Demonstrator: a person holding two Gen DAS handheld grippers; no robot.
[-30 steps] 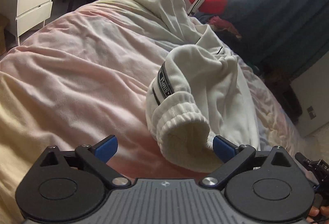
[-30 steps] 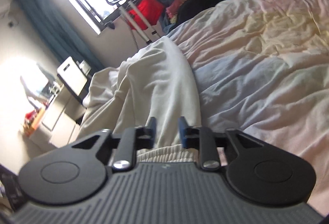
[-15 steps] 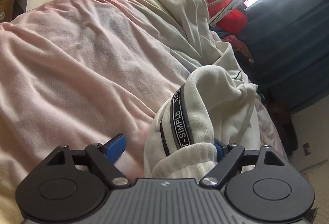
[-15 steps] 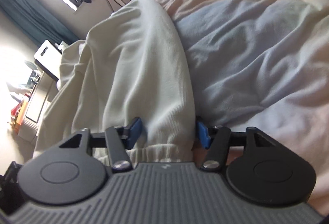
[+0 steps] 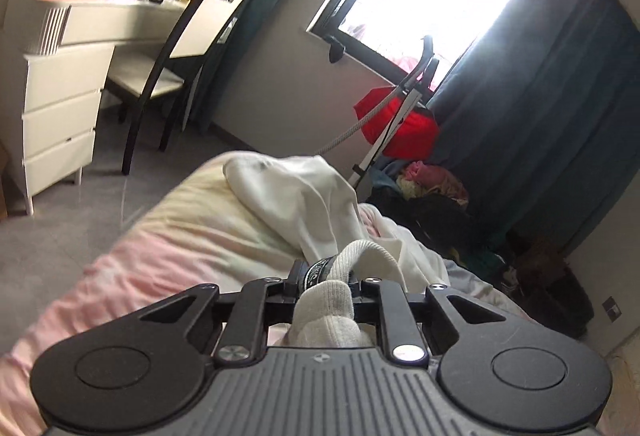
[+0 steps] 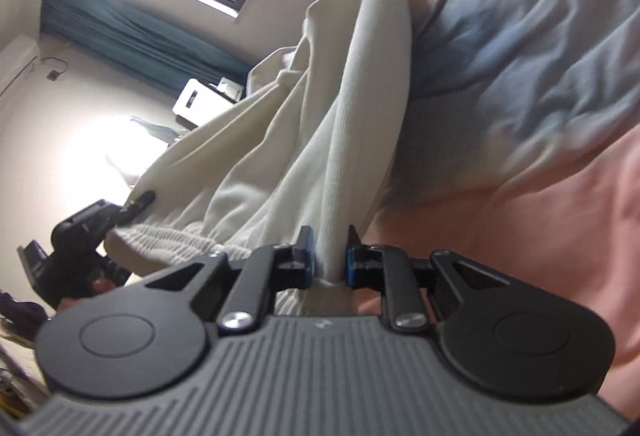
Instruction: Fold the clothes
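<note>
A cream-white pair of sweatpants [image 5: 308, 203] lies across the pastel bedspread [image 5: 168, 252]. My left gripper [image 5: 326, 282] is shut on one ribbed ankle cuff [image 5: 324, 310], which has a black lettered band, and holds it raised. My right gripper [image 6: 329, 256] is shut on the fabric of the other leg [image 6: 340, 155] just above its ribbed cuff. The left gripper also shows in the right wrist view [image 6: 136, 201] at the left, holding its cuff. The legs stretch away from both grippers.
A white dresser [image 5: 56, 107] and a chair [image 5: 176, 67] stand left of the bed. A red bag [image 5: 400, 123] on a stand and a heap of clothes [image 5: 432, 191] sit under the window by dark curtains [image 5: 552, 115].
Both grippers have closed on the sweatpants' leg ends. Both have lifted and tilted up, so the room now fills the views.
</note>
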